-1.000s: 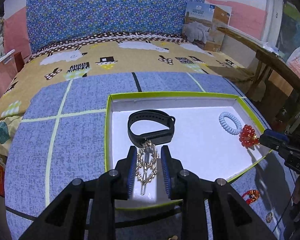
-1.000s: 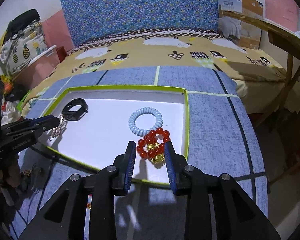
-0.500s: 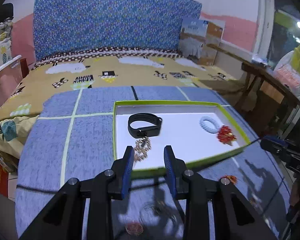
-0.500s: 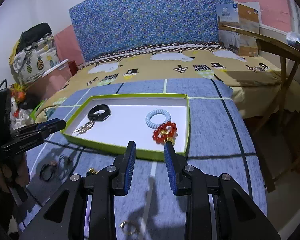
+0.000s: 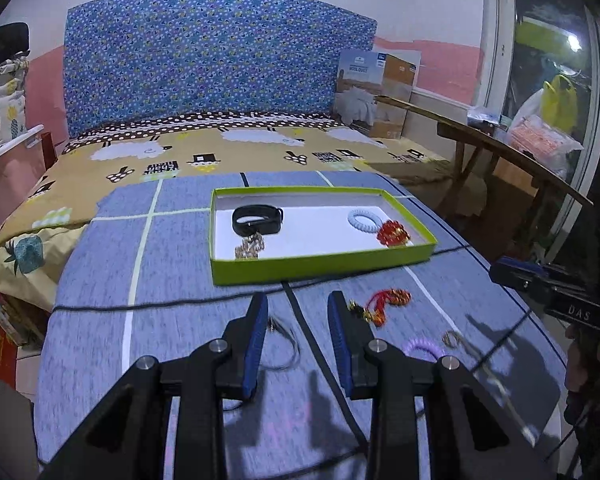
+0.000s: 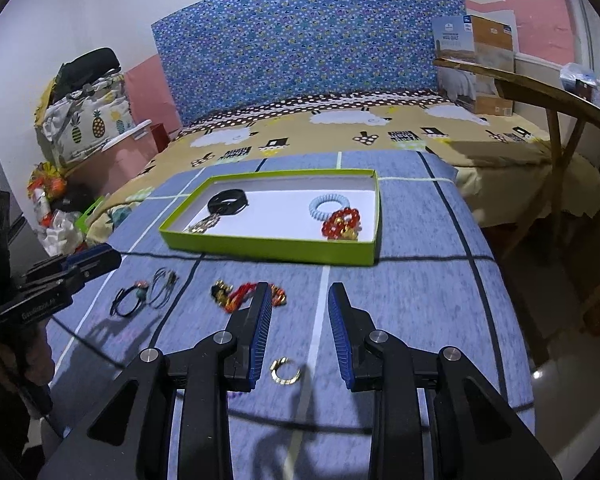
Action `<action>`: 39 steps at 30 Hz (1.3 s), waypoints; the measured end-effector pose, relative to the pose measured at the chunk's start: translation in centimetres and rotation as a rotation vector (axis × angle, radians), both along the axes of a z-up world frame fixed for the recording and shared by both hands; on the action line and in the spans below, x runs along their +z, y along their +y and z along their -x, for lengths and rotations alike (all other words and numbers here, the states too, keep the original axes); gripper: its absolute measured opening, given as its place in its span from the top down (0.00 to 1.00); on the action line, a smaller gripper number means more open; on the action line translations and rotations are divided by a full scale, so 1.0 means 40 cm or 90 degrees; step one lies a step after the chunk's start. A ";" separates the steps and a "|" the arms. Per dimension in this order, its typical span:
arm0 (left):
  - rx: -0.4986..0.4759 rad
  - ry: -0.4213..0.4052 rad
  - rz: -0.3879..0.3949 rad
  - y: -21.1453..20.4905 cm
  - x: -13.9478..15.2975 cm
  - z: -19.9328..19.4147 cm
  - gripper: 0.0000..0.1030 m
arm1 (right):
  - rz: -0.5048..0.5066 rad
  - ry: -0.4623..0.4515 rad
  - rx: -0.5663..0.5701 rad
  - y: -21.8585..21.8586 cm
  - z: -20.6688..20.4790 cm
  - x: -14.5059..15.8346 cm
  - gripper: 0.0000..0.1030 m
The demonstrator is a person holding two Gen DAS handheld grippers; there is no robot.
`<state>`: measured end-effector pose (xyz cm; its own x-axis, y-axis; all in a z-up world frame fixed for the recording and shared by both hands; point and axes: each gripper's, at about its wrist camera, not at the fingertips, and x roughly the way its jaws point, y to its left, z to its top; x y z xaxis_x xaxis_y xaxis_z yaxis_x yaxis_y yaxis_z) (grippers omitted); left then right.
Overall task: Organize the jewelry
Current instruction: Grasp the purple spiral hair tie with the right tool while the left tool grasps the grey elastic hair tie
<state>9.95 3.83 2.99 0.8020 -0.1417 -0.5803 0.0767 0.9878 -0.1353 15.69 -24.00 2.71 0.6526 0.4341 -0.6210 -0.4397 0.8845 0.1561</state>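
A green-rimmed white tray [image 5: 324, 263] [image 6: 268, 246] lies on the blue bedspread. It holds a black band [image 5: 257, 219] [image 6: 227, 202], a gold chain [image 5: 250, 247] [image 6: 204, 225], a pale blue coil tie [image 5: 365, 218] [image 6: 329, 205] and a red bead bracelet [image 5: 394, 233] [image 6: 341, 223]. Loose in front of it lie a red-and-gold tassel piece [image 5: 382, 304] [image 6: 236, 294], a gold ring [image 6: 285, 371] [image 5: 452, 338], a purple coil tie [image 5: 420, 347], a thin hoop [image 5: 284, 338] [image 6: 162, 286] and a black cord bracelet [image 6: 128, 300]. My left gripper [image 5: 297, 340] [image 6: 84, 260] and right gripper [image 6: 298, 334] [image 5: 512, 272] are open and empty, held back from the tray.
A black cable [image 5: 160, 304] runs across the bedspread in front of the tray. A patterned headboard [image 5: 204, 60], a cardboard box [image 5: 374, 92] and a wooden bench [image 5: 500, 152] stand behind and to the right. Bags [image 6: 84, 120] sit at left.
My left gripper let go of the gold chain, my right gripper left the red bead bracelet, and both drew back and up from the tray. The loose pieces in front came into view.
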 end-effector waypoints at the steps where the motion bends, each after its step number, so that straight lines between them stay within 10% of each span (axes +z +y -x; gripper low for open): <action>1: -0.001 -0.001 0.001 -0.001 -0.002 0.011 0.69 | -0.002 0.001 0.001 -0.002 0.008 -0.002 0.71; 16: 0.004 0.016 0.010 0.012 -0.042 0.125 0.69 | -0.013 0.019 0.021 -0.005 0.083 -0.033 0.71; 39: -0.032 0.039 -0.001 -0.028 -0.066 0.028 0.69 | 0.033 0.059 0.075 0.090 0.063 -0.102 0.75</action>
